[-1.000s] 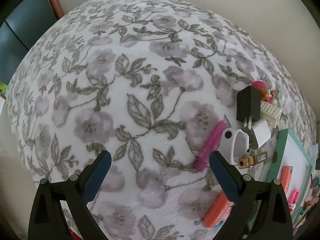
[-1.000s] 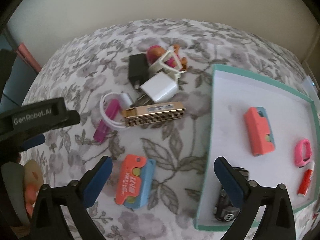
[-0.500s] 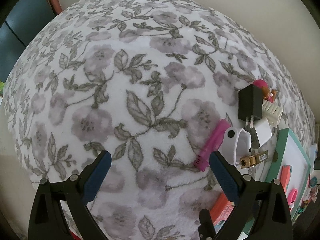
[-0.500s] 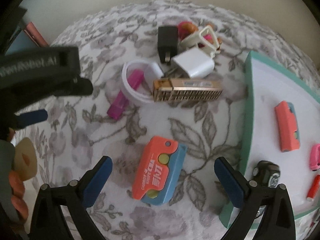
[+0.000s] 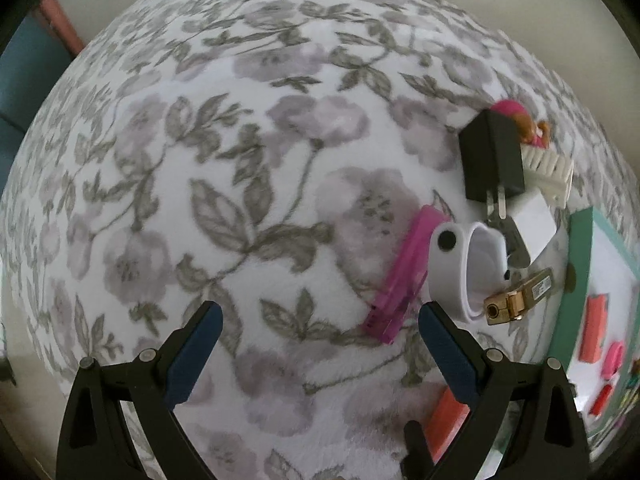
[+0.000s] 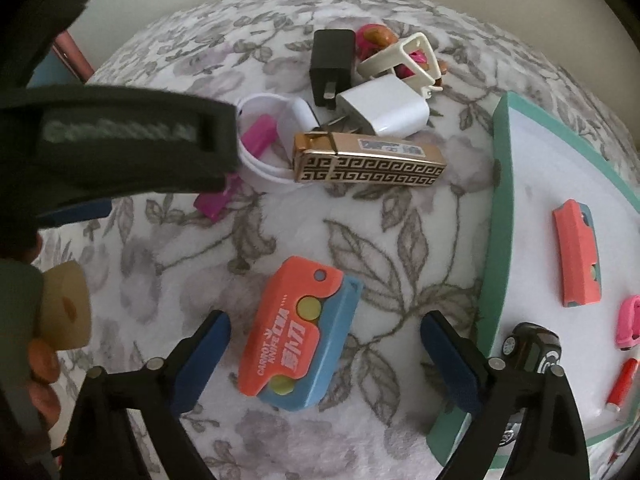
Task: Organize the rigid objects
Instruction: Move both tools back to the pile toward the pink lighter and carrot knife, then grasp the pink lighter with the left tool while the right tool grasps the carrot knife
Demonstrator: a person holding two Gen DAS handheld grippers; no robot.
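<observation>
My right gripper (image 6: 324,352) is open, its fingers on either side of an orange and blue toy carrot knife (image 6: 298,330) lying on the floral cloth. Beyond it lies a pile: a gold patterned lighter (image 6: 370,164), a white charger (image 6: 382,110), a black charger (image 6: 332,64), a white band (image 6: 260,168), a pink bar (image 6: 218,200) and a cream frame (image 6: 404,58). A teal-rimmed white tray (image 6: 498,216) at the right holds small toys. My left gripper (image 5: 316,348) is open and empty over bare cloth, left of the pink bar (image 5: 400,276) and white band (image 5: 448,272).
The tray holds an orange block (image 6: 576,256), a black toy car (image 6: 532,346), a pink piece (image 6: 630,322) and a red stick (image 6: 620,386). The left gripper's body (image 6: 112,136) crosses the right wrist view at the left. A wall runs behind the cloth.
My right gripper has moved left and down towards the carrot knife, which now sits between its fingers. My left gripper has drifted closer to the pile.
</observation>
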